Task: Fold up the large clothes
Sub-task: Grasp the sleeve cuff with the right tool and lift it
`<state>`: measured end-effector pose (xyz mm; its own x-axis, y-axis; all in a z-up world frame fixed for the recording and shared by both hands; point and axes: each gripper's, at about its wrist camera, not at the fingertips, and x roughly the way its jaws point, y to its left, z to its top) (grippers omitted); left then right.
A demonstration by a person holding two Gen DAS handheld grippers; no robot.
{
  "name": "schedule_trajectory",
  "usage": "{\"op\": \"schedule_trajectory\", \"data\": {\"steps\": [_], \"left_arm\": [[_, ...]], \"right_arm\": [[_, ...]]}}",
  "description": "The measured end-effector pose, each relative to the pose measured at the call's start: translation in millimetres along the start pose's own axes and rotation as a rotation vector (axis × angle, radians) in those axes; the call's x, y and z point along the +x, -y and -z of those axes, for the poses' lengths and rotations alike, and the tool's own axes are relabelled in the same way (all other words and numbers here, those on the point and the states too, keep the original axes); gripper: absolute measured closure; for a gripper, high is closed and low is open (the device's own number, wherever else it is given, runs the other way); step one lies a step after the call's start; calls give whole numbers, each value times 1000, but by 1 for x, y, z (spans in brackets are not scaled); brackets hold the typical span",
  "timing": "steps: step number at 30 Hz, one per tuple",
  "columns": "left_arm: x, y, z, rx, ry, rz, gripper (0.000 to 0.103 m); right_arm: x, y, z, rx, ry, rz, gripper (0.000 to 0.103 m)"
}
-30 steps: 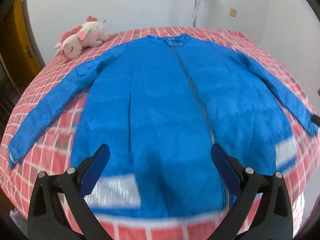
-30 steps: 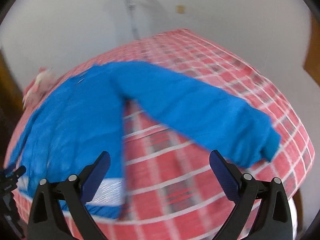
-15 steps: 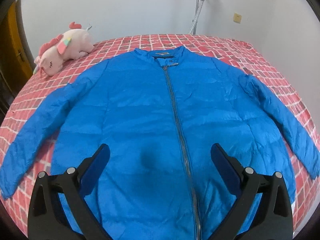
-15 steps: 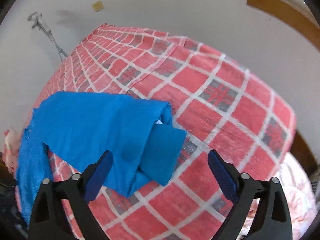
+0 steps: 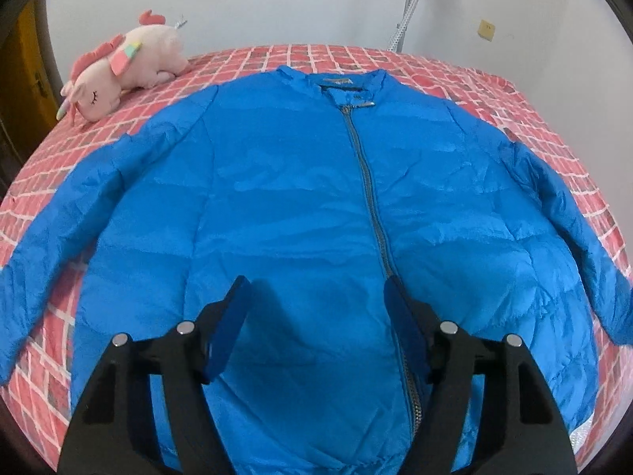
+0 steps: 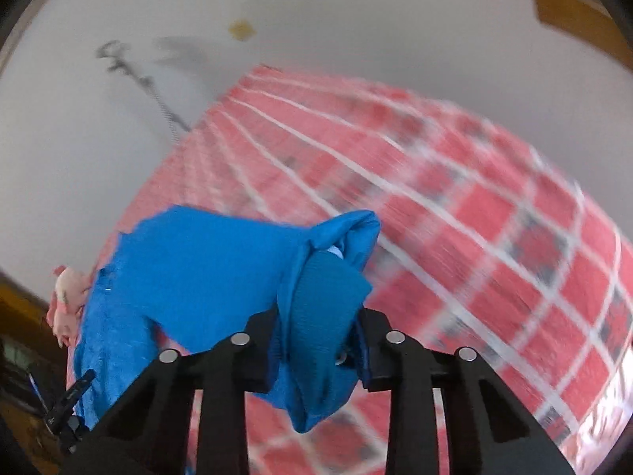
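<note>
A blue zip-up jacket lies flat, front up, on the red checked bed, collar at the far side and sleeves spread out. My left gripper hovers over the lower front of the jacket beside the zipper, jaws partly open and empty. My right gripper is shut on the cuff end of the jacket's right sleeve and holds it lifted off the bed; the sleeve trails away to the left. The view is motion-blurred.
A pink plush unicorn lies at the bed's far left corner, also in the right wrist view. The red checked bedspread reaches white walls behind. A metal pole leans on the wall. A yellow door stands left.
My right gripper has closed on the sleeve cuff and lifted it. My left gripper has moved forward and lower over the jacket front, and its jaws have narrowed.
</note>
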<state>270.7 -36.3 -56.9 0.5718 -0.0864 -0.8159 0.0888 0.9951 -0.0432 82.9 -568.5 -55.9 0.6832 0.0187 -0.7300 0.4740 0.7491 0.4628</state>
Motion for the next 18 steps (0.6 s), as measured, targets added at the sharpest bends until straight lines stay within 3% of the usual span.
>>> {"op": "schedule_trajectory", "data": {"steps": [2,6,11,18], "left_arm": [[-2,-2,-1,-8,6,5,34],[-5,-7,-5,-13,11,2,34],[-5,-17,-11,-30,14,-2,34],[-2,-31,-18,-58,14,-15,34]], "right_arm": [[-5,-37,-9,-66,35,-67,74],[14,-113,-17,-202,19,-138,74],[62,-201,-8,-341,-69,-190,74],[123,-280,26,-479,-199,-223,74]]}}
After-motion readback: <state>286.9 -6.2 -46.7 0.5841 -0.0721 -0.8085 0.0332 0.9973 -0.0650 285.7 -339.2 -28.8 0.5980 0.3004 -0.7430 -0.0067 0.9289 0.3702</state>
